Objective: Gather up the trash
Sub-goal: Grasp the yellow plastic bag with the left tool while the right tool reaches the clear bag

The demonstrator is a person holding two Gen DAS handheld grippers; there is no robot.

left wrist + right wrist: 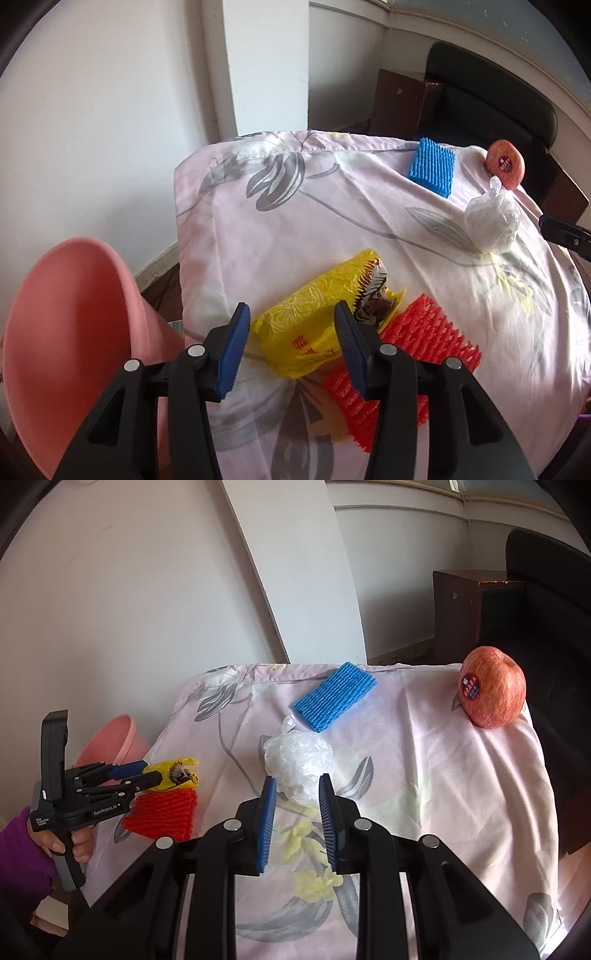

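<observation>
A lived-in home room here: floral bedsheet (424, 775) draped over the desk, pink plastic bin (74, 325) beside it, dark wooden cabinet (458, 613), black chair (491, 92), plain white walls (129, 609).

Both views are bright and evenly lit by soft daylight, with a slightly cool, washed-out cast. The wall (110, 110) in the upper left of each frame is pale and nearly overexposed. Shadows are faint: the apple (493, 686) throws a soft one to its lower left on the cloth (424, 757), and the plastic bag (295, 764) shows mild glare on its crinkles. Fisheye distortion is strong; the white pillar (295, 572) bows and the corners fall into a black vignette. The centre is sharp, while the pink bin (66, 332) at the left edge of the left view looks soft.
</observation>
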